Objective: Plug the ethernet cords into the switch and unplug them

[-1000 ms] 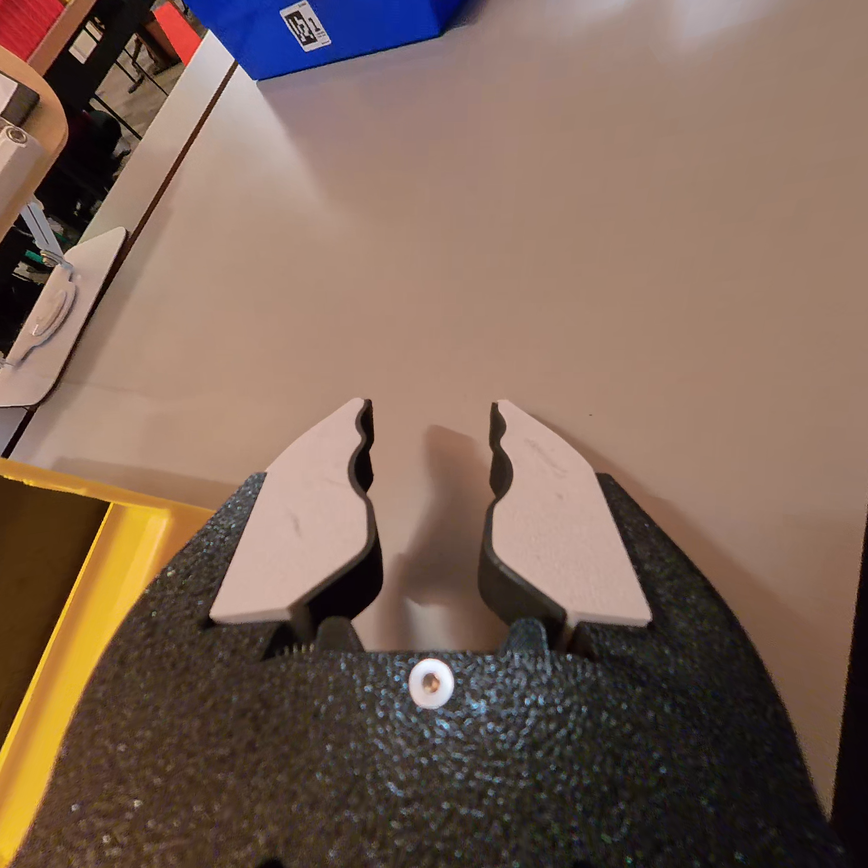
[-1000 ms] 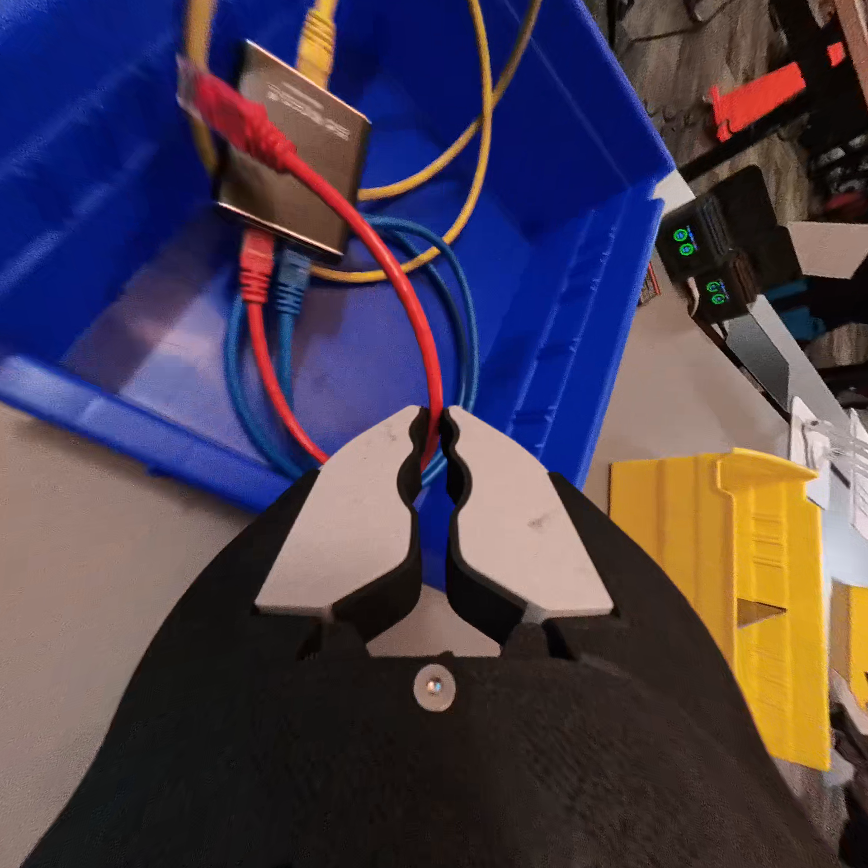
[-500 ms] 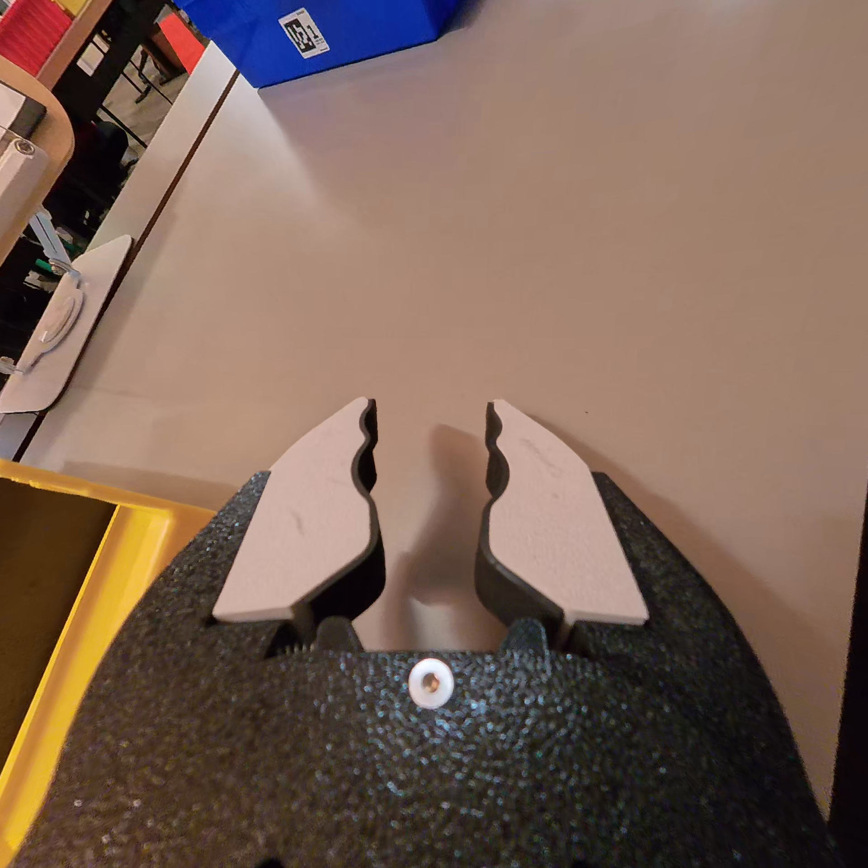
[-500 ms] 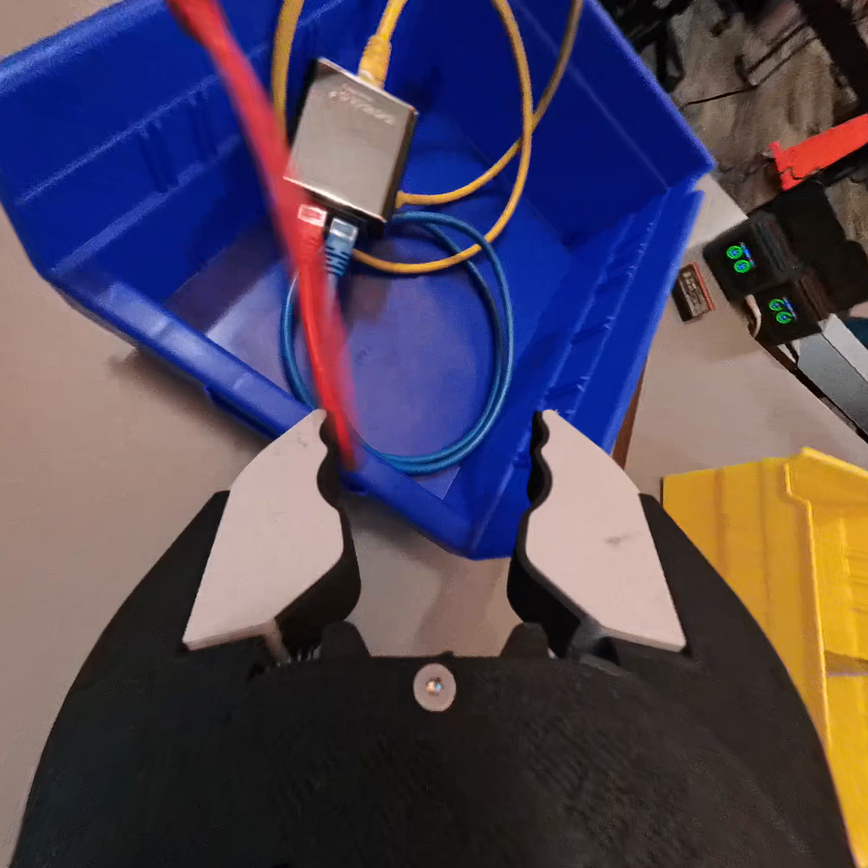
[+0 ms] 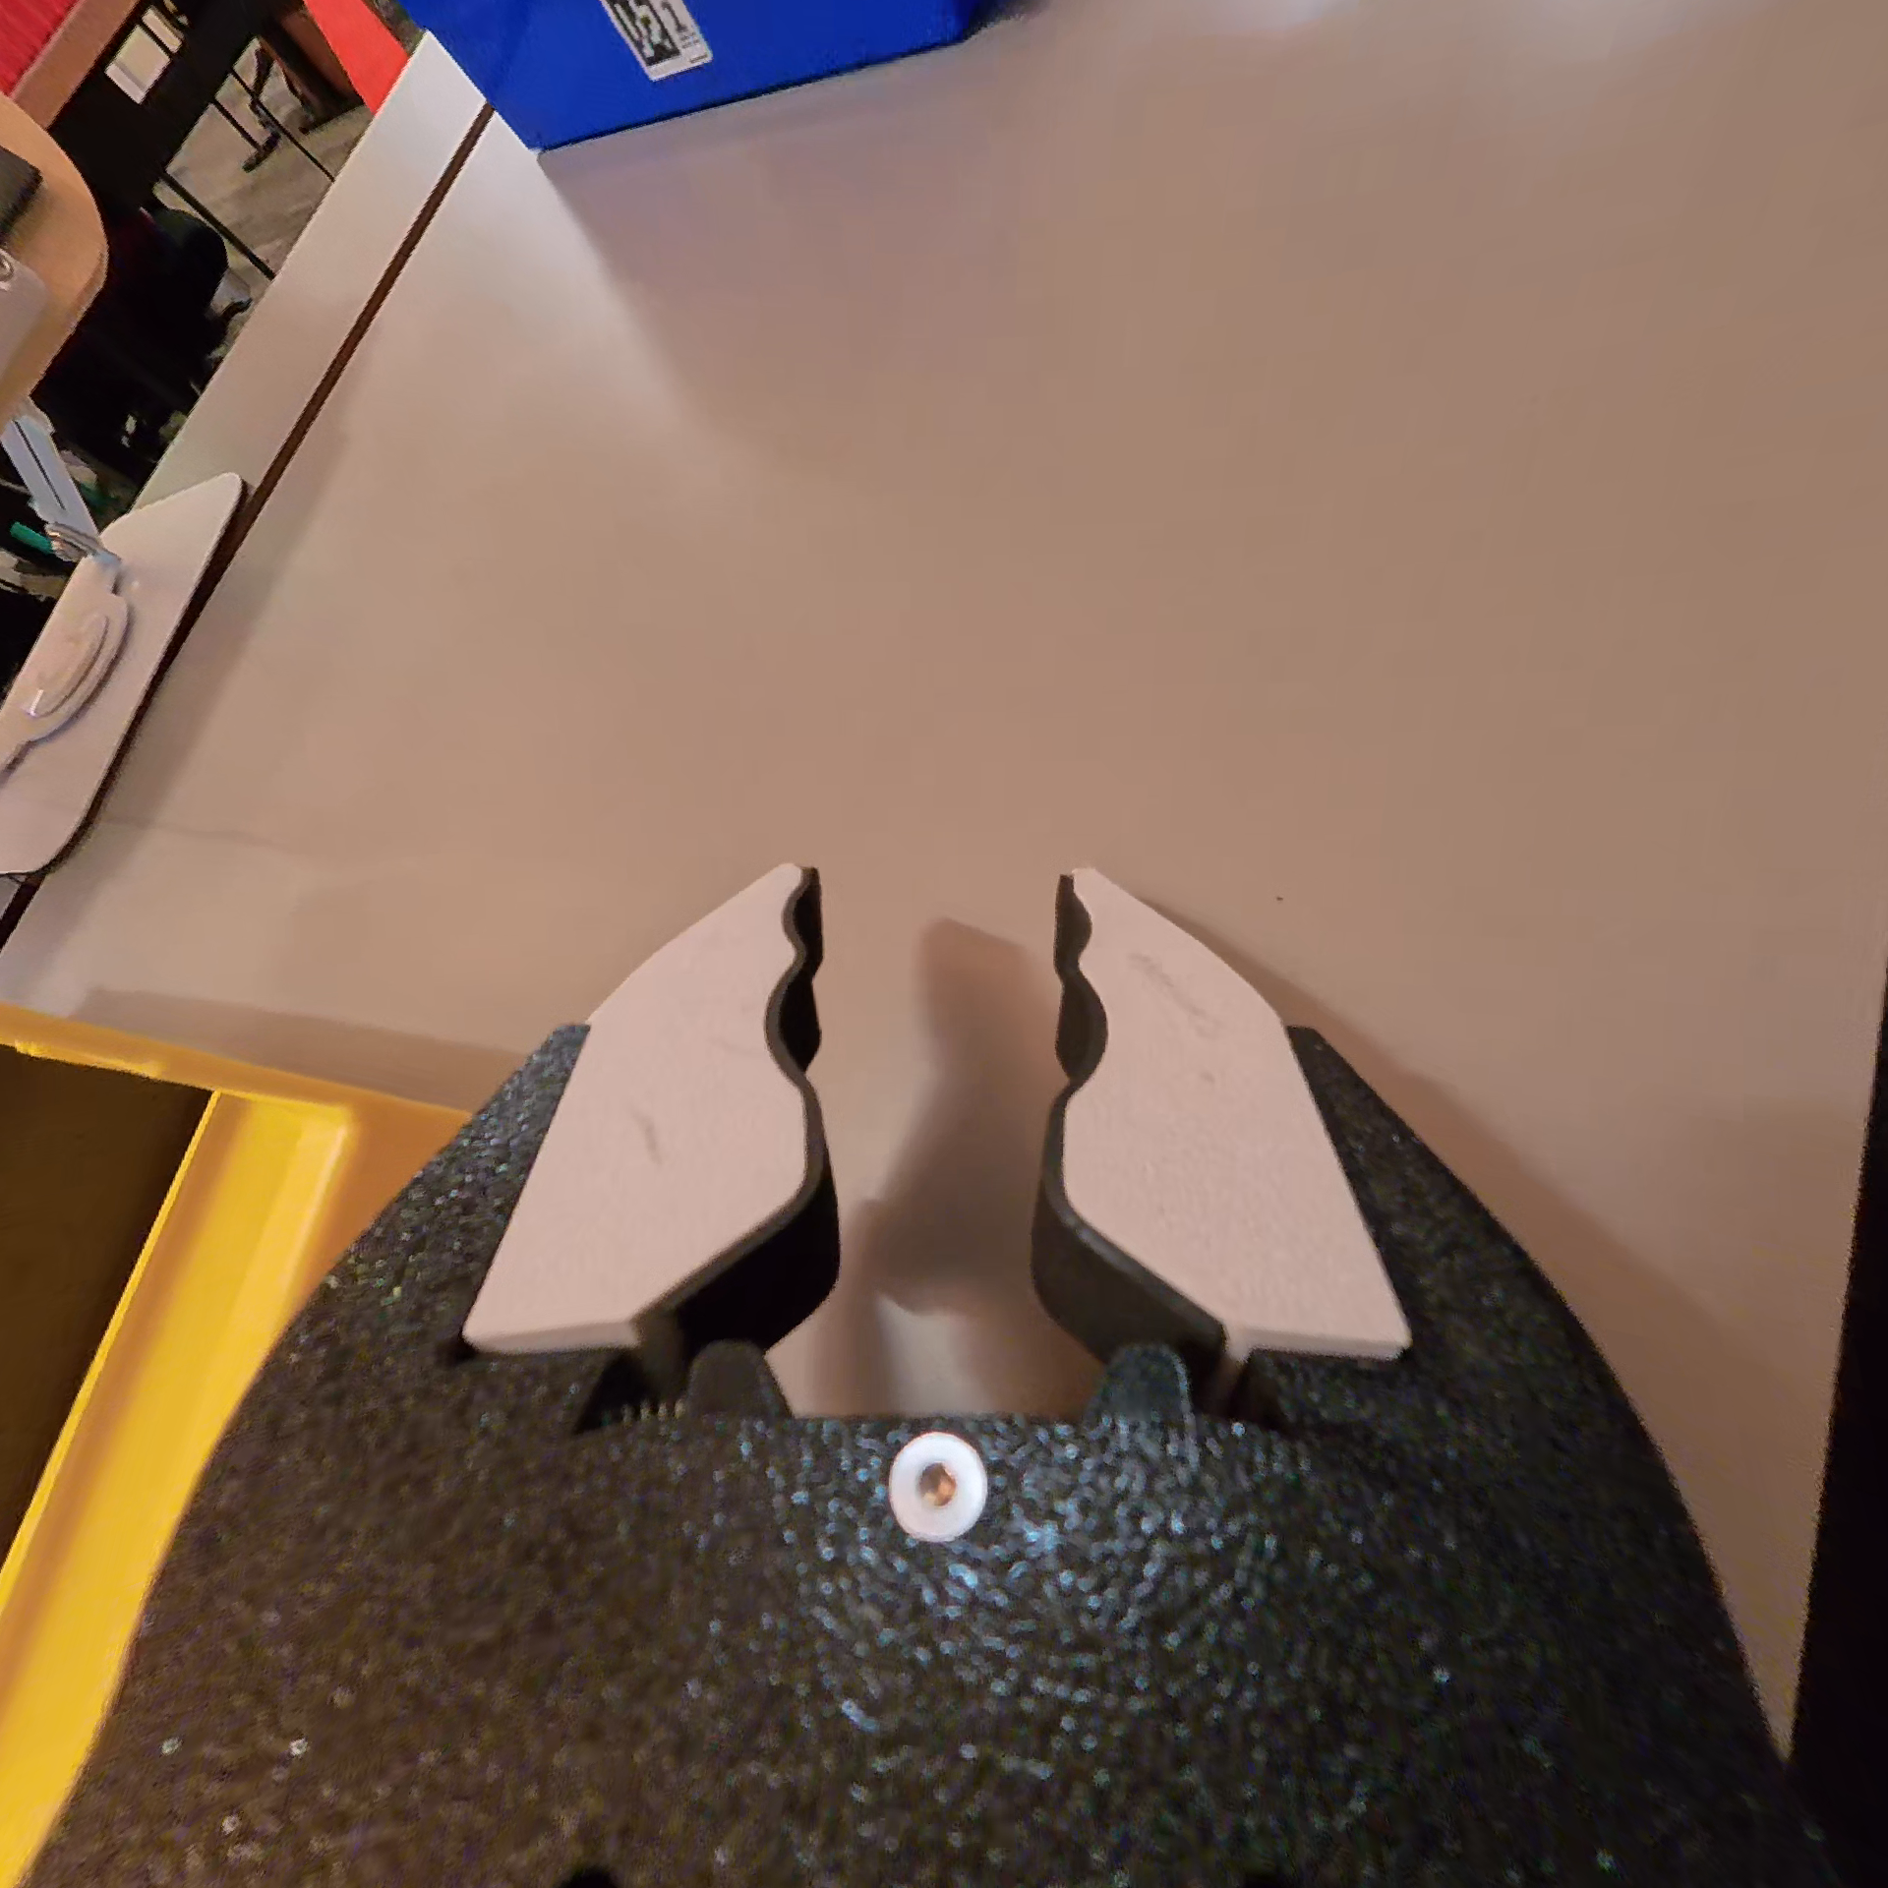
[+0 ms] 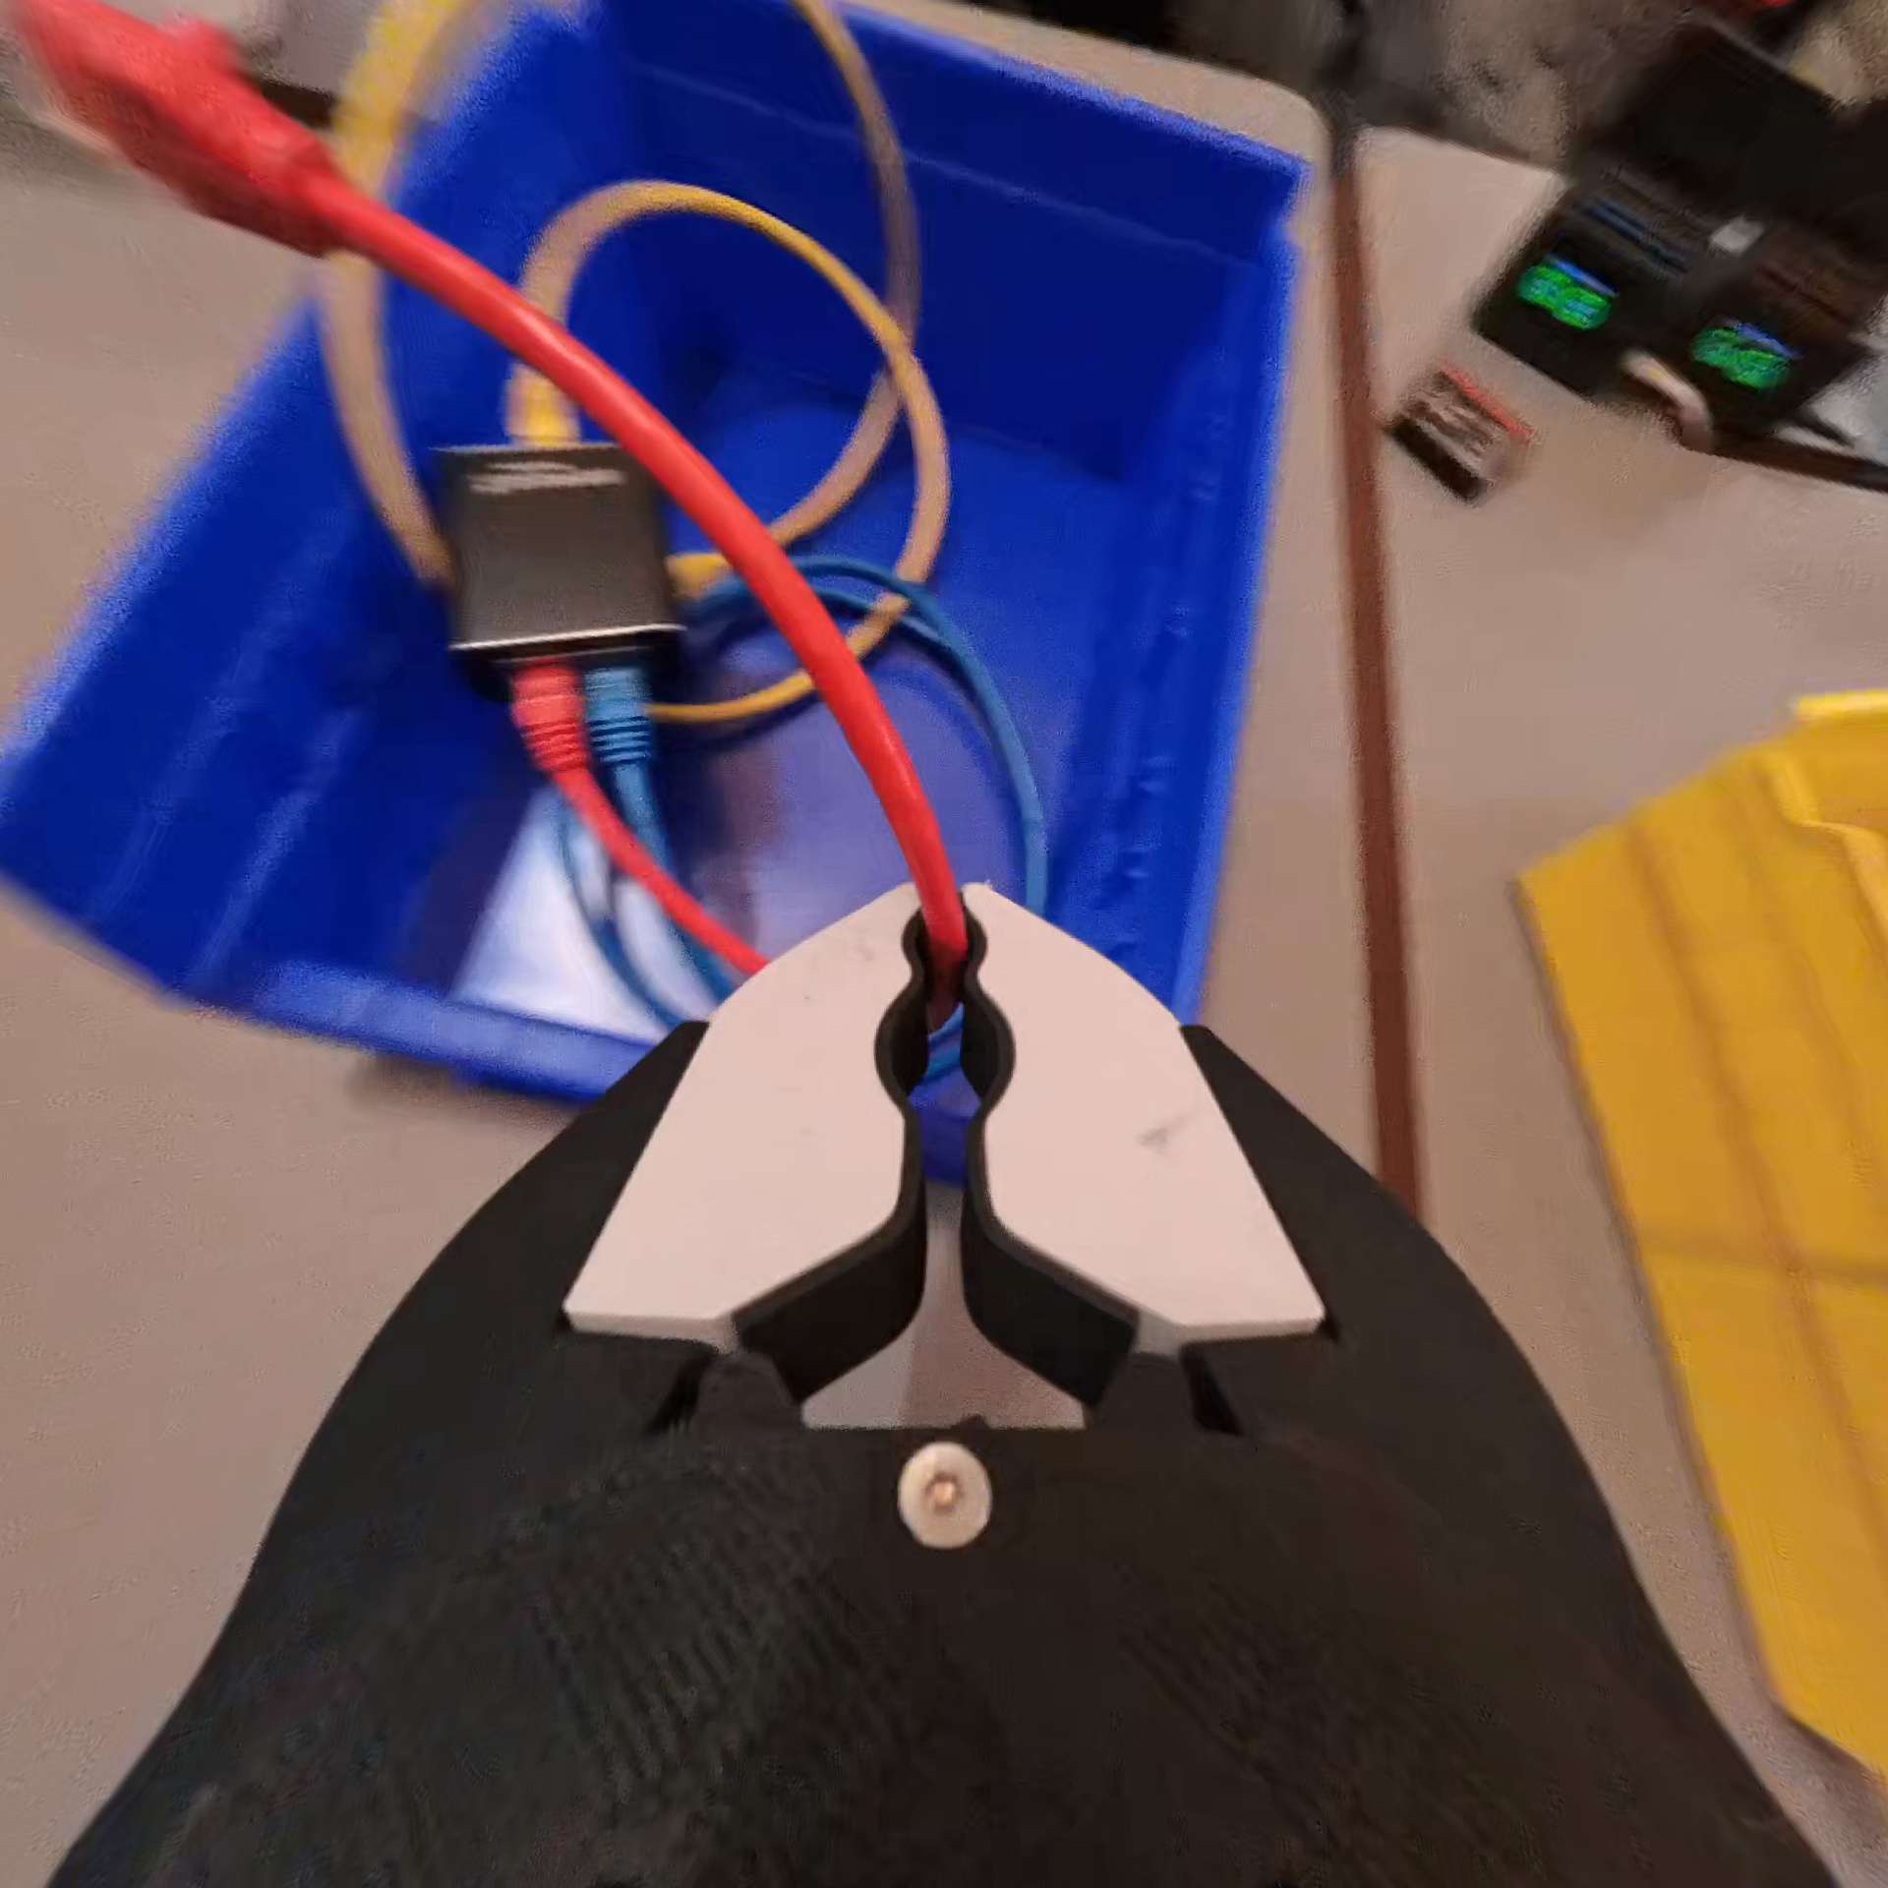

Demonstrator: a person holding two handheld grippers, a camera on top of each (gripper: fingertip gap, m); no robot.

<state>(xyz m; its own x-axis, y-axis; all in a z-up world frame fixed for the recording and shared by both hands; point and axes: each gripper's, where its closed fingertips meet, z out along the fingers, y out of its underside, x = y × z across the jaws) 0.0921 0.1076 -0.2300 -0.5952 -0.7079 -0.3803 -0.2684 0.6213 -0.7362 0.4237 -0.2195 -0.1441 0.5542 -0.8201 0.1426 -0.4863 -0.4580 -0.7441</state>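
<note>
While left gripper (image 5: 938, 904) gapes, right gripper (image 6: 948, 904) pinches glossy red cord (image 6: 654, 429)

The grey switch (image 6: 557, 557) lies flat in the blue bin. A red cord (image 6: 654, 429) and a blue cord (image 6: 1006, 776) are plugged into its near side, a yellow cord (image 6: 879, 337) into its far side. The red cord's free plug hangs raised at far left.

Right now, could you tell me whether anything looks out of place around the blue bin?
The red cable has one plug dangling loose, outside the blue bin, while the right gripper pinches its cord. Its other end stays in the switch. Nothing looks damaged.
</note>
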